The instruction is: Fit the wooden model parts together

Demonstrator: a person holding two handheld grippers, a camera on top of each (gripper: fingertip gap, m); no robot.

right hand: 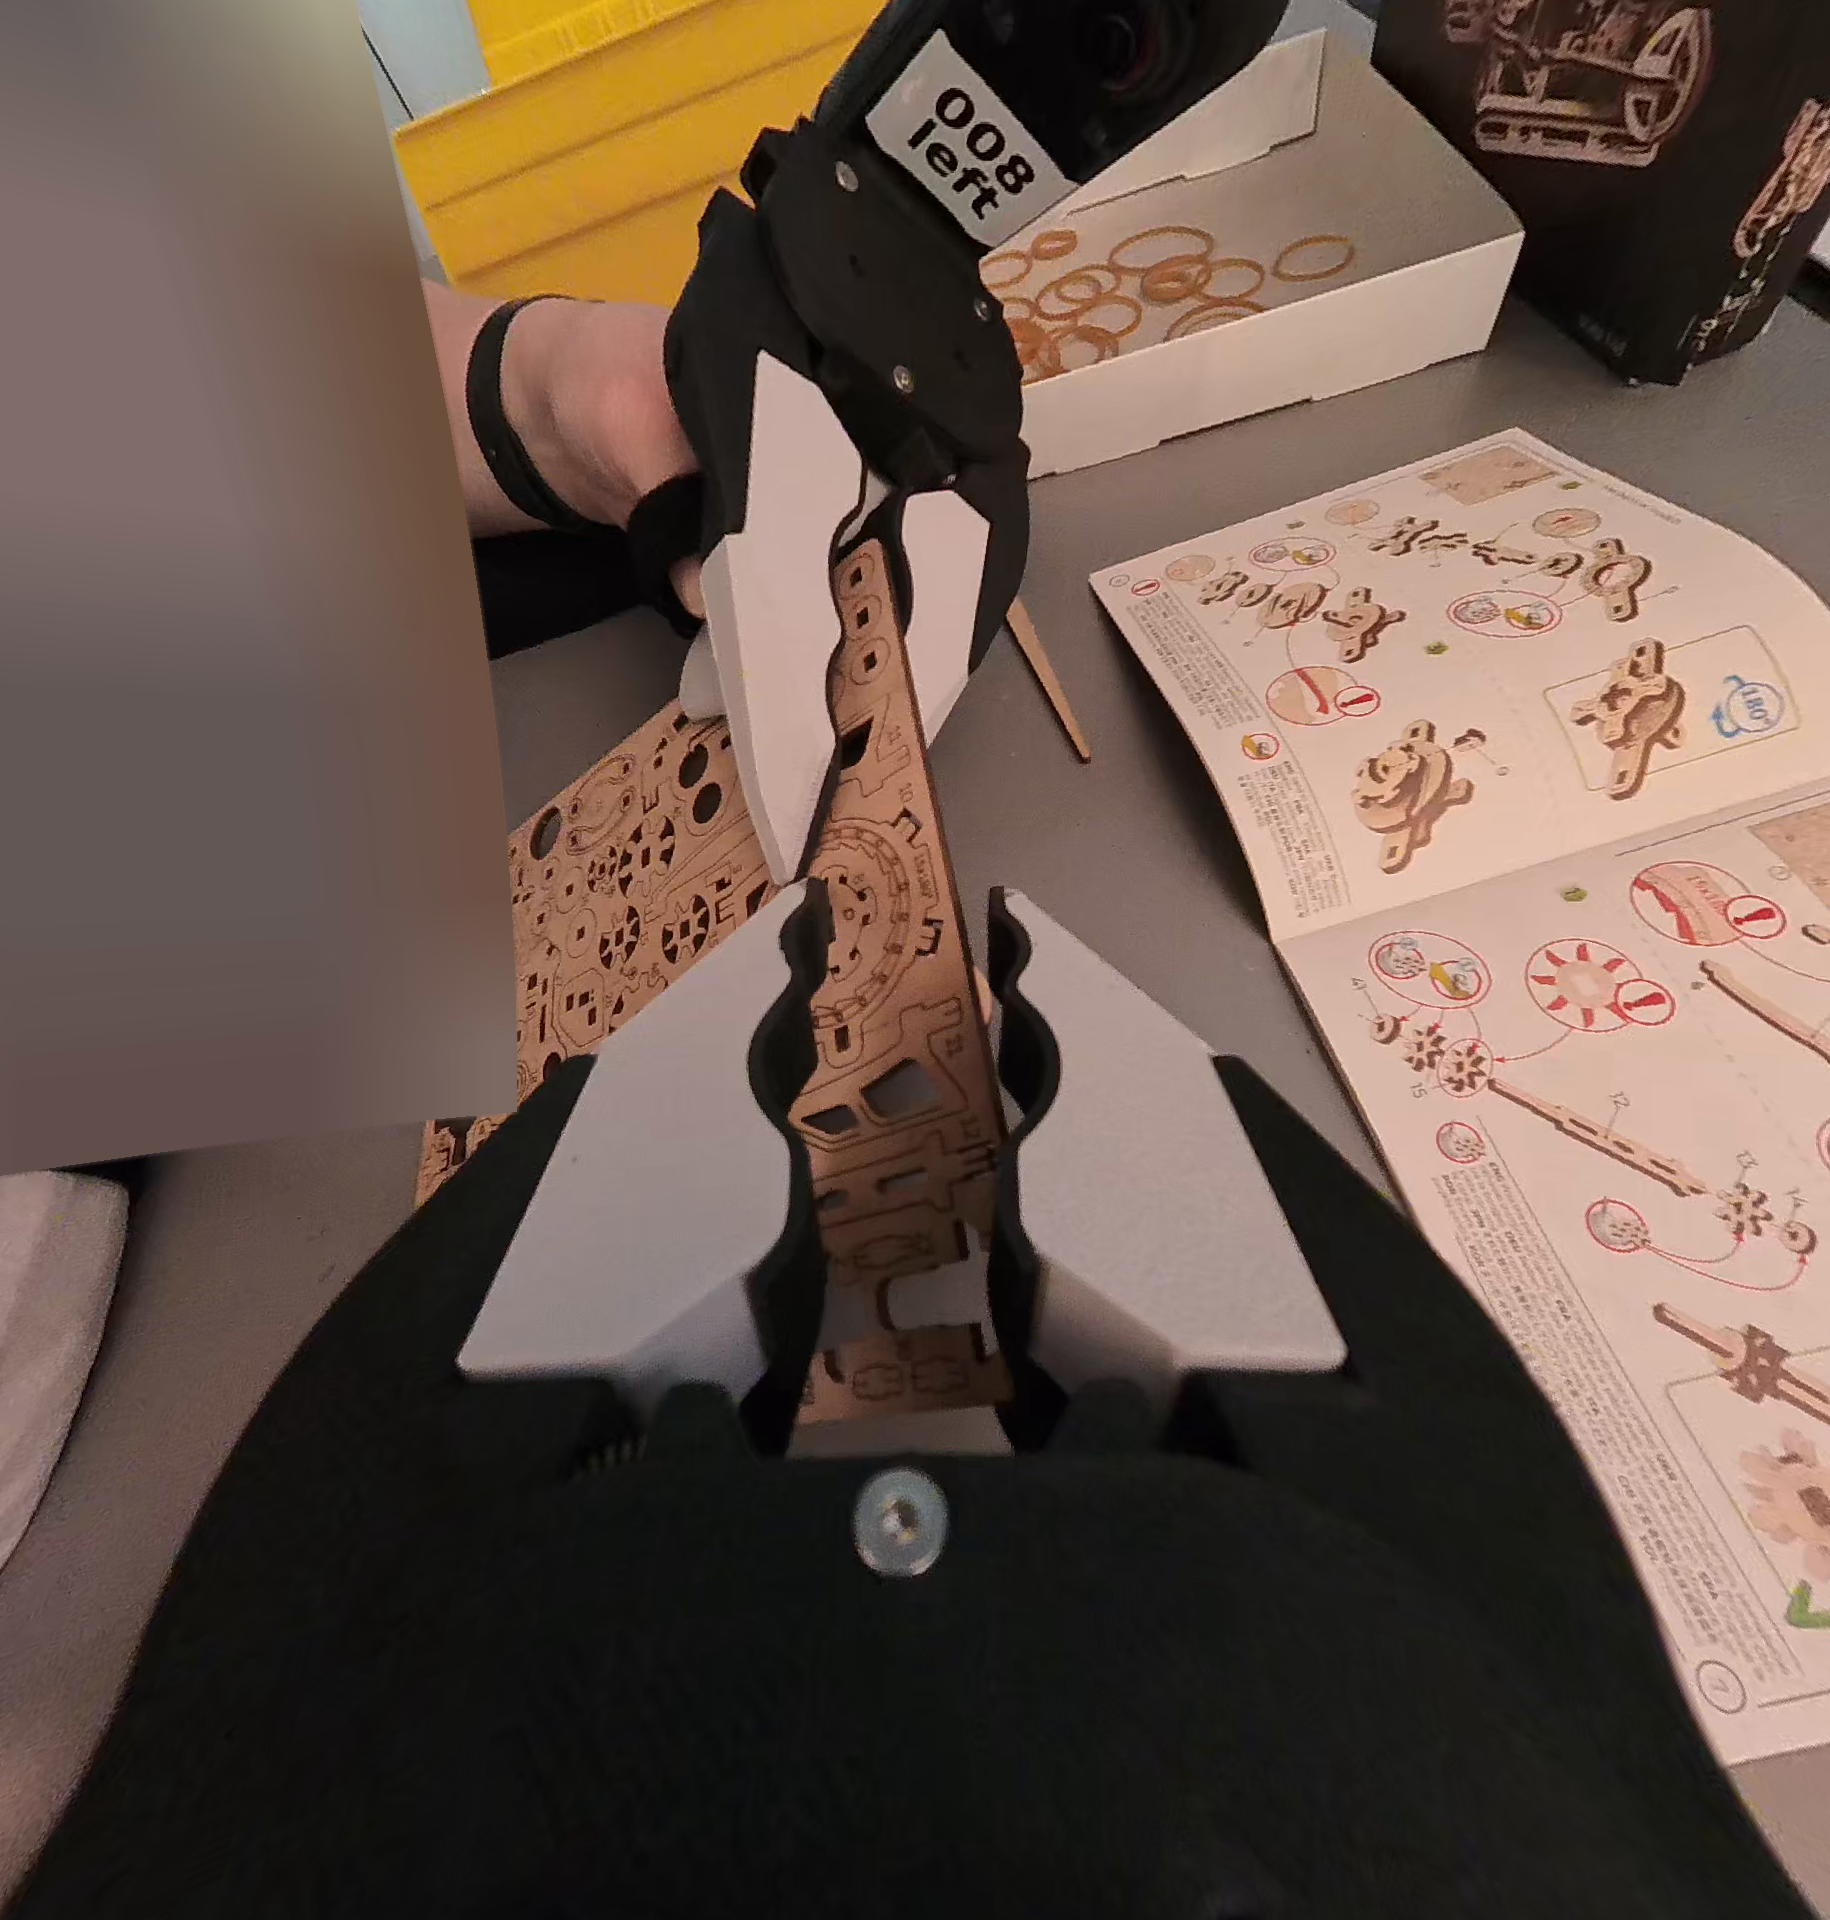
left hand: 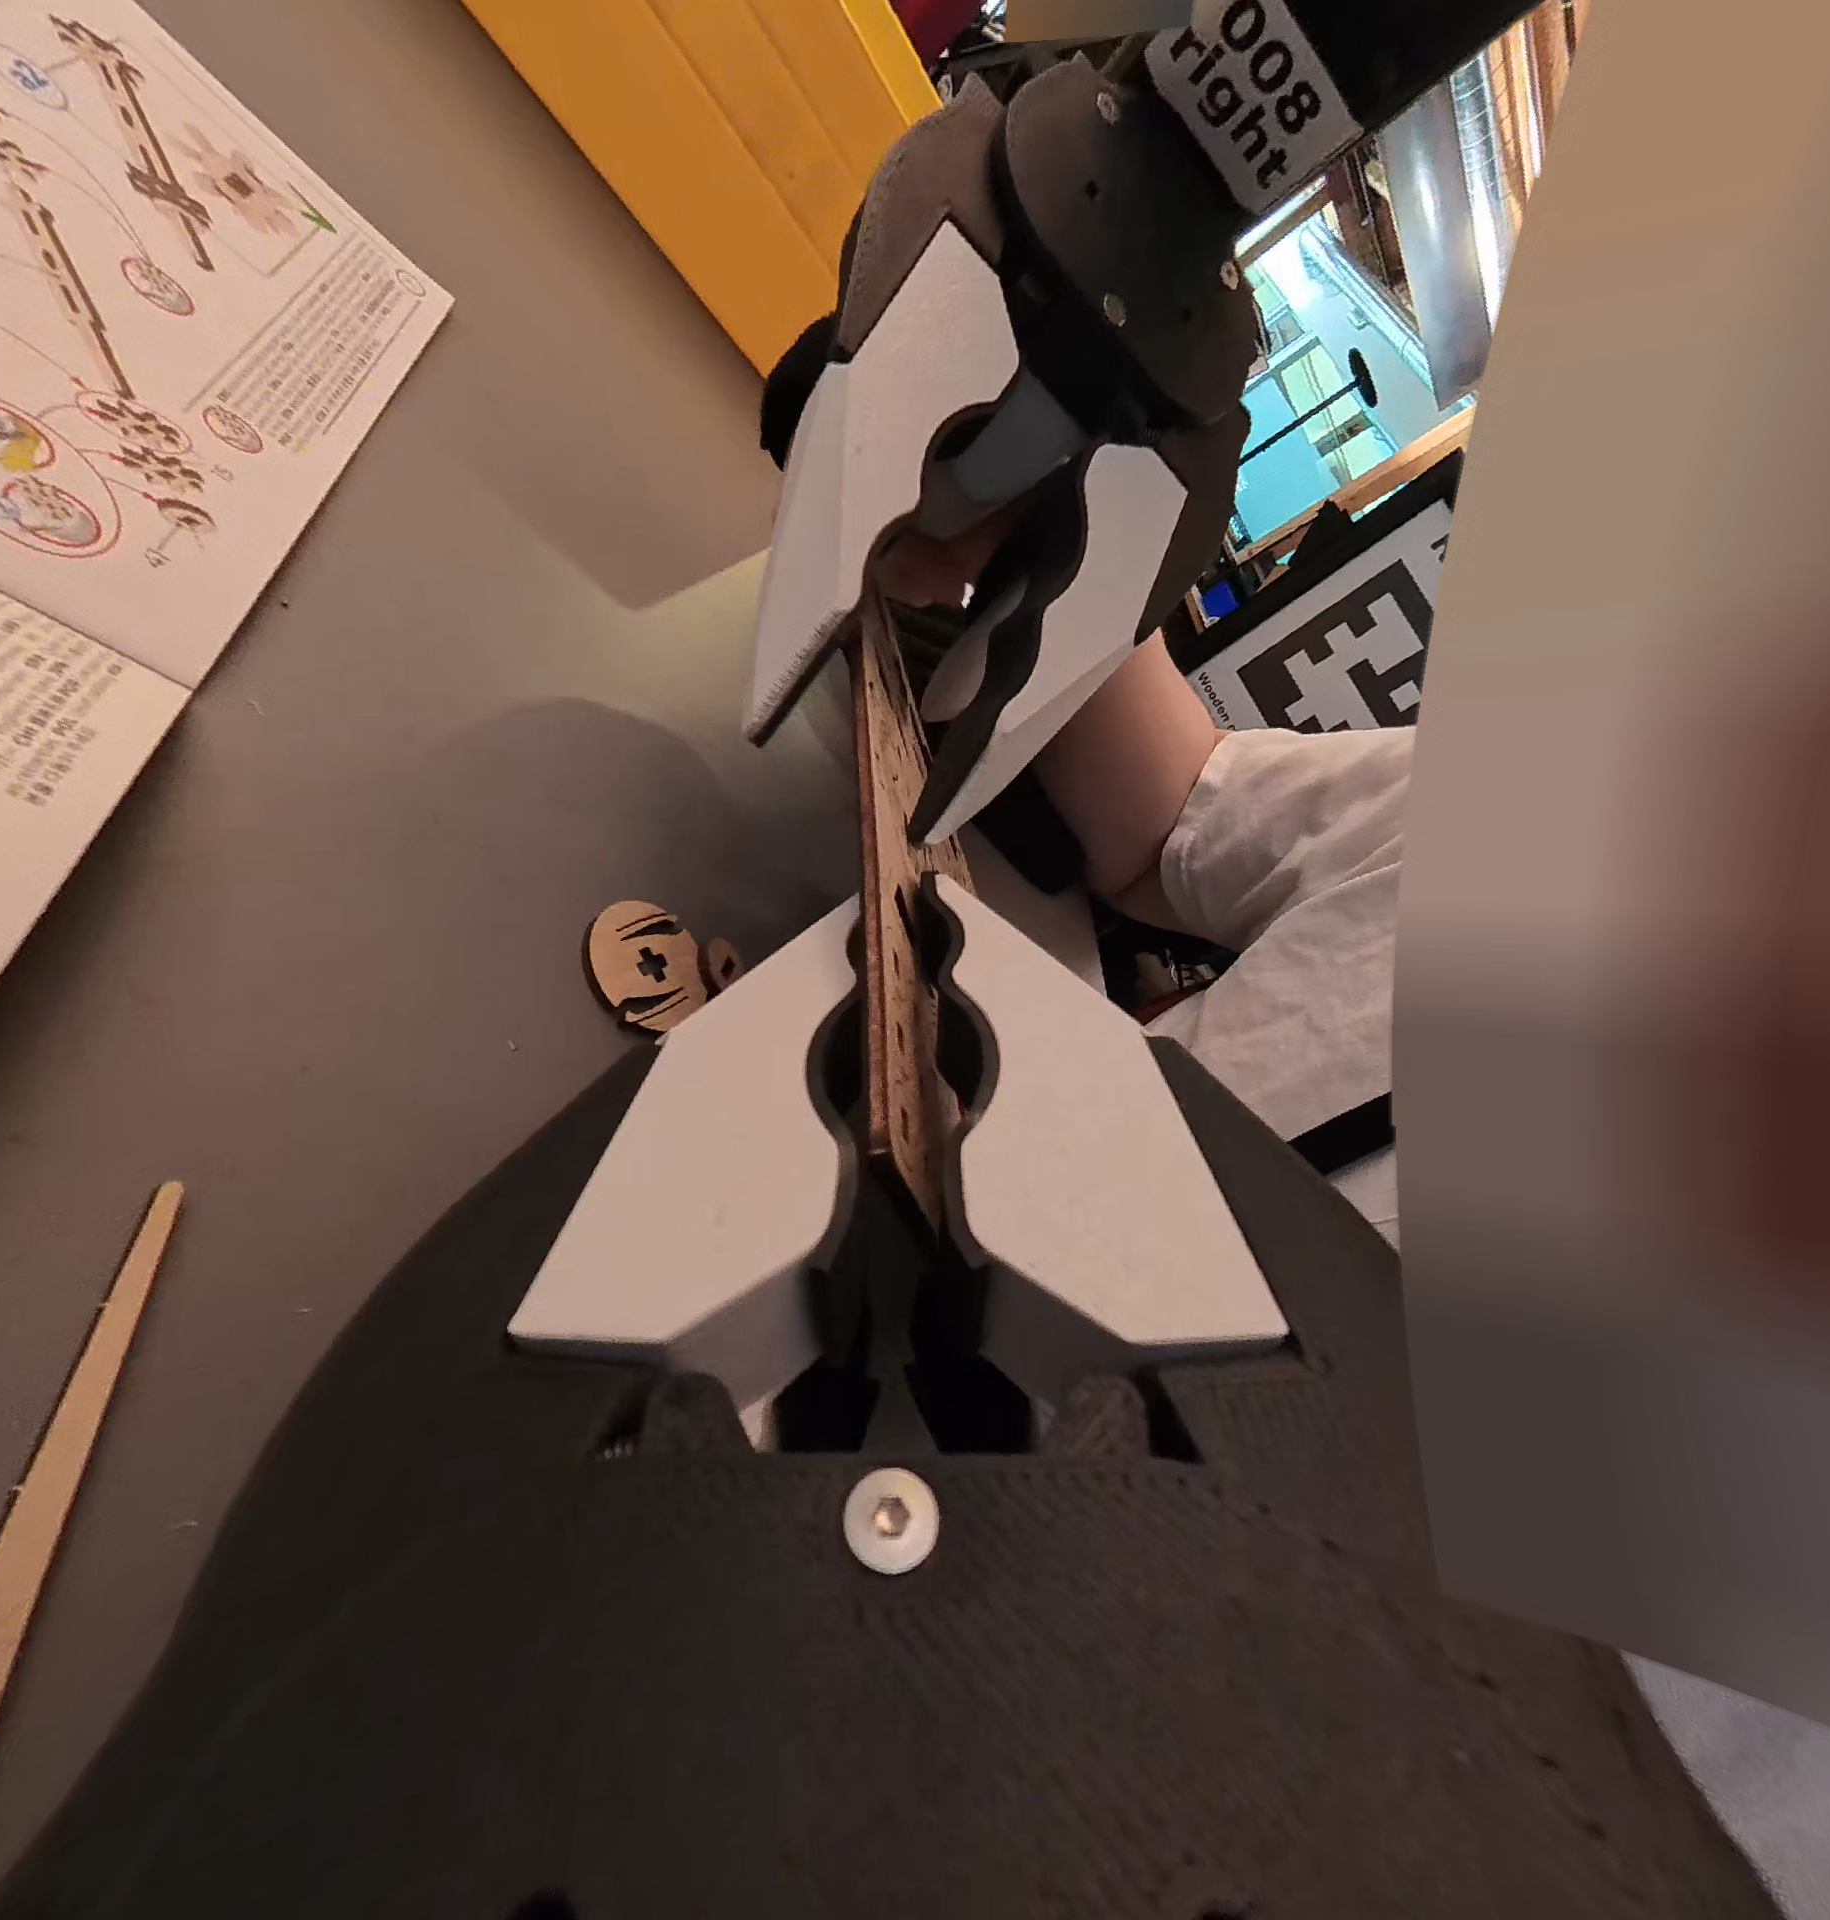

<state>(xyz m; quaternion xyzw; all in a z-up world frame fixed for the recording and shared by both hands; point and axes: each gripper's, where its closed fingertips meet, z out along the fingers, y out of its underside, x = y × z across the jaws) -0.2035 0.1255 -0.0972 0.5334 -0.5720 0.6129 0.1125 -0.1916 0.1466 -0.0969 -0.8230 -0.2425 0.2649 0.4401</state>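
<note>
A thin laser-cut wooden parts sheet (right hand: 890,1132) stands on edge above the grey table (right hand: 1181,831). In the left wrist view I see it edge-on (left hand: 887,748). My left gripper (left hand: 895,904) is shut on the sheet's one end; in the right wrist view it (right hand: 859,790) comes in from above. My right gripper (right hand: 906,899) is open, with its two fingers on either side of the sheet's other end and a gap showing. In the left wrist view it (left hand: 854,774) straddles the sheet from the top.
A second parts sheet (right hand: 620,894) lies flat on the table. A small round wooden part (left hand: 646,966), a wooden stick (left hand: 69,1403) and an open instruction booklet (right hand: 1513,831) lie nearby. Behind are a white box (right hand: 1254,405) of rubber bands, a dark box (right hand: 1669,156) and a yellow bin (right hand: 599,177).
</note>
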